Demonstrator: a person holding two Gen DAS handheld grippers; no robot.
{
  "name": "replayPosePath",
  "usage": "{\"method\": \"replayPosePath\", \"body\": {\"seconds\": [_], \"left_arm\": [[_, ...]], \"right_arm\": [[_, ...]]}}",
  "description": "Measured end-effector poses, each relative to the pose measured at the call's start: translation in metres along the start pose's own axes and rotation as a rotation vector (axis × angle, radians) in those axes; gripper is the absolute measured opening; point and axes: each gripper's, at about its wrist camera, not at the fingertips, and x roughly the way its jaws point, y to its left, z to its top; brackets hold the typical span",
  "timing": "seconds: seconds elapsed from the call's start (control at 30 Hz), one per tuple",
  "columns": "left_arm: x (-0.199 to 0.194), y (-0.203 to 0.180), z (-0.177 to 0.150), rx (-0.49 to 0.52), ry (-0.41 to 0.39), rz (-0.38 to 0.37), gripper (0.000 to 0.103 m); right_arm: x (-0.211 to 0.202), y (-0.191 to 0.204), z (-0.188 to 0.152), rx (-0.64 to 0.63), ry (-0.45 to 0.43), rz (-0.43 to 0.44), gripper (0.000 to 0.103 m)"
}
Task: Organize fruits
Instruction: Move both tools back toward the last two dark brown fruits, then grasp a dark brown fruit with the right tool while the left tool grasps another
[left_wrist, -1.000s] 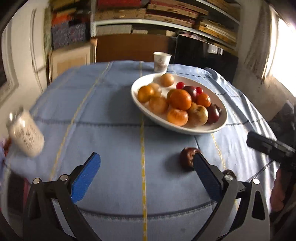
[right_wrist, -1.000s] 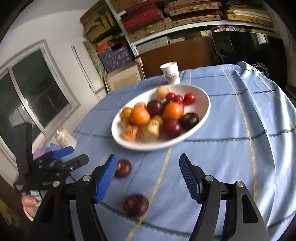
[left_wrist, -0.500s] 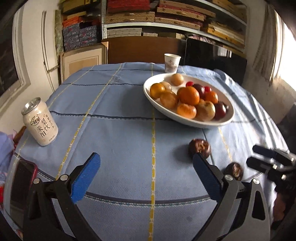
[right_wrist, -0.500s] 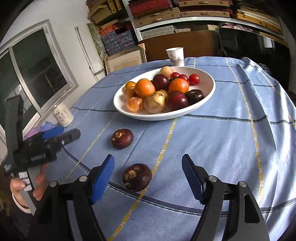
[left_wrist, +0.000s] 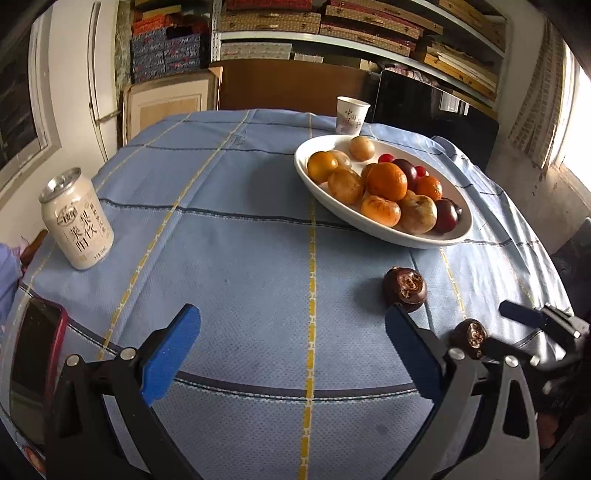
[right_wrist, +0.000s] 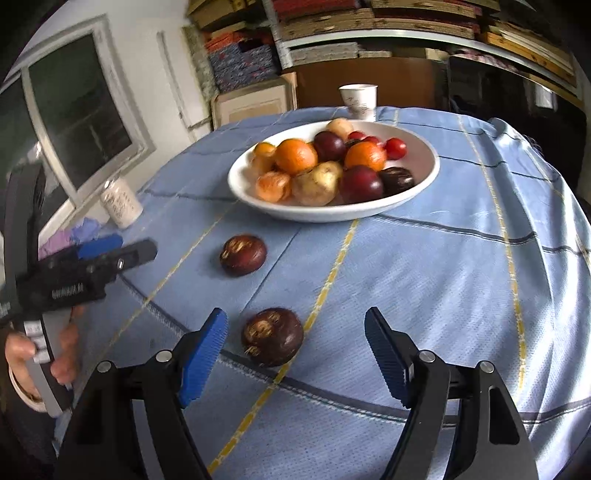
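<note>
Right gripper (right_wrist: 295, 345) spread wide, empty; dark fruit (right_wrist: 272, 336) lower centre of frame, btwn its pads. Left gripper (left_wrist: 291, 339) likewise spread. Fruit looks firm, round, prob. rolls; grip across widest part.

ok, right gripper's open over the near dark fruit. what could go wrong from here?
1. The near dark fruit sits closer to the left finger than the middle of the right gripper, so closing may nudge the round fruit and roll it.
2. It lies near the table edge and could roll off.
3. The bowl is heaped; another fruit may slide out.
</note>
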Motion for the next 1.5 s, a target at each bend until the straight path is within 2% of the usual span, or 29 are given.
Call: {"method": "replayPosePath", "body": {"seconds": [0.1,0.23,0.33,0.8,1.03,1.17,1.23,1.5], "left_arm": [[0.002,0.001,0.0,-0.009,0.01,-0.005,0.099],[0.003,0.002,-0.001,-0.018,0.018,-0.012,0.099],[0.004,0.002,-0.001,-0.017,0.023,-0.012,0.099],[0.009,-0.005,-0.003,0.013,0.03,0.012,0.099],[0.01,-0.006,-0.004,0.021,0.022,0.016,0.099],[0.016,-0.018,-0.002,0.049,0.032,-0.06,0.098],[0.019,-0.029,-0.001,0.084,0.034,-0.086,0.098],[0.031,-0.077,0.005,0.24,0.017,-0.078,0.098]], "right_arm": [[0.003,0.012,-0.002,-0.071,0.01,-0.026,0.078],[0.003,0.017,-0.004,-0.101,0.016,-0.018,0.075],[0.007,0.018,-0.004,-0.114,0.039,-0.015,0.064],[0.017,0.021,-0.007,-0.134,0.085,-0.038,0.042],[0.013,0.014,-0.004,-0.102,0.066,-0.034,0.042],[0.008,0.006,-0.001,-0.06,0.043,-0.042,0.042],[0.006,0.002,-0.001,-0.041,0.035,-0.047,0.042],[-0.003,-0.025,0.003,0.085,0.016,-0.078,0.042]]}}
